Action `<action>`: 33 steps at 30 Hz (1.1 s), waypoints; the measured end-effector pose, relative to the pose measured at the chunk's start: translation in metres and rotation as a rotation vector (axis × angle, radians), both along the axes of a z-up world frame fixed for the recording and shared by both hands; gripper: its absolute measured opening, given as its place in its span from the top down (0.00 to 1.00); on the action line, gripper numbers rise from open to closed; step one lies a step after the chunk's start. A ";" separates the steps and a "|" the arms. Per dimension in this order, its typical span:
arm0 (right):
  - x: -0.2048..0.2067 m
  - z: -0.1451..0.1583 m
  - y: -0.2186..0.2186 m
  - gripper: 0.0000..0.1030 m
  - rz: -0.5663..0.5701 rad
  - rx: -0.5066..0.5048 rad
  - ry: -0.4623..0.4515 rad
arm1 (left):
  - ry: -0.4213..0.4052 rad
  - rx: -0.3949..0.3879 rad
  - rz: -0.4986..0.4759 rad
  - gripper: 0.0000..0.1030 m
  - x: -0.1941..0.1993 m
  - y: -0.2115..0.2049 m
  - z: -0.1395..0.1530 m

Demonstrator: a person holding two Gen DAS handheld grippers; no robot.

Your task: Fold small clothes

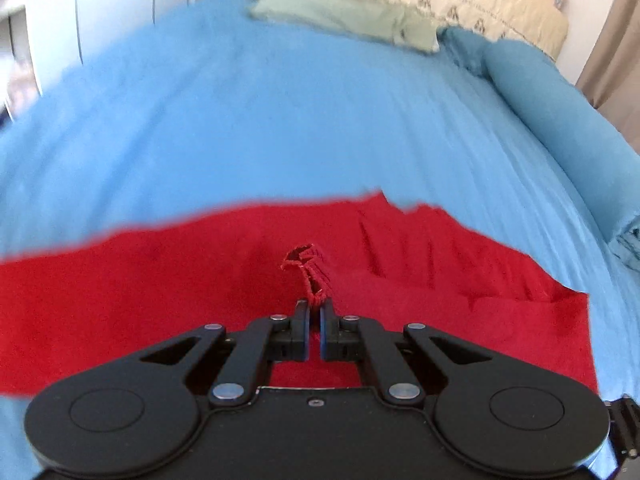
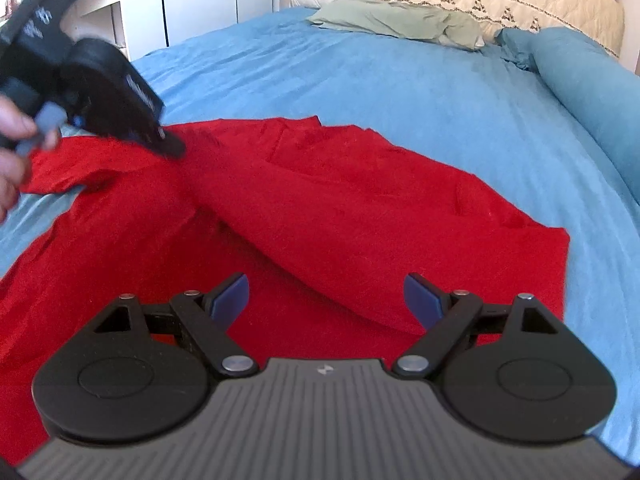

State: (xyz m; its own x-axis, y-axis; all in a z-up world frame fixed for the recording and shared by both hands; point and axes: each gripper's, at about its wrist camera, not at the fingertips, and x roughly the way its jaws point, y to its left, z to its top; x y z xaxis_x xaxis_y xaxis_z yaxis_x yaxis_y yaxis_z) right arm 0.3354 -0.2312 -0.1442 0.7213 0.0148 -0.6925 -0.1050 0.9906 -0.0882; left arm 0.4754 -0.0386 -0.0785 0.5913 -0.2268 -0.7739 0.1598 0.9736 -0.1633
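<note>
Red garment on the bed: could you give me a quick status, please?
Left gripper shut on a pinch of the red garment. Right gripper open above it, holding nothing. Garment rumpled on blue bedspread. Nothing in the way.

Garment (image 2: 320, 208) spread on bed (image 2: 360, 80), under and ahead of right claw (image 2: 326, 300); left claw (image 1: 314, 305) up-left of it; pillow (image 2: 396, 18) far ahead, bolster (image 2: 592, 92) ahead-right.

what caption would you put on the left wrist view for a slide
Left gripper shut on a pinched tuft of the red garment, which lies spread on the blue bedsheet.
</note>
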 end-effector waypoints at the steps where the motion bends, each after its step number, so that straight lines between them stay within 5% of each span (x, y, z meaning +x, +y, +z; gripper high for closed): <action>1: 0.001 0.001 0.001 0.03 0.002 0.000 -0.003 | -0.024 0.025 0.009 0.96 0.000 0.007 0.004; 14: 0.014 -0.008 0.010 0.03 -0.013 0.021 0.018 | 0.023 0.068 0.181 0.95 0.001 0.066 -0.035; 15: 0.015 -0.009 0.009 0.03 -0.017 0.023 0.022 | 0.023 0.068 0.180 0.93 -0.003 0.068 -0.035; 17: 0.016 -0.009 0.007 0.03 -0.025 0.019 0.025 | -0.010 0.055 0.181 0.73 -0.011 0.070 -0.028; 18: 0.017 -0.009 0.005 0.03 -0.026 0.016 0.024 | -0.035 0.050 0.180 0.42 -0.015 0.069 -0.024; 19: 0.018 -0.008 0.003 0.03 -0.030 0.011 0.022 | -0.067 0.047 0.177 0.23 -0.020 0.068 -0.018; 23: 0.029 -0.005 -0.011 0.03 -0.063 0.001 0.010 | -0.093 0.047 0.101 0.17 -0.019 0.052 -0.006; 29: 0.047 -0.017 -0.043 0.02 -0.147 -0.013 0.040 | -0.035 0.032 -0.017 0.17 -0.003 0.029 -0.031; 33: 0.046 -0.037 -0.079 0.02 -0.215 0.094 0.124 | -0.011 0.070 -0.043 0.17 0.008 0.025 -0.052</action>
State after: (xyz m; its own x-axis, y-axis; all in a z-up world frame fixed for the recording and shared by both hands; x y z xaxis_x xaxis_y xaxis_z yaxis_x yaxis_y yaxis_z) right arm 0.3814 -0.3103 -0.1811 0.6243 -0.0607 -0.7789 0.1042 0.9945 0.0061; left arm 0.4839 -0.0137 -0.1300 0.5907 -0.1979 -0.7822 0.2035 0.9747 -0.0929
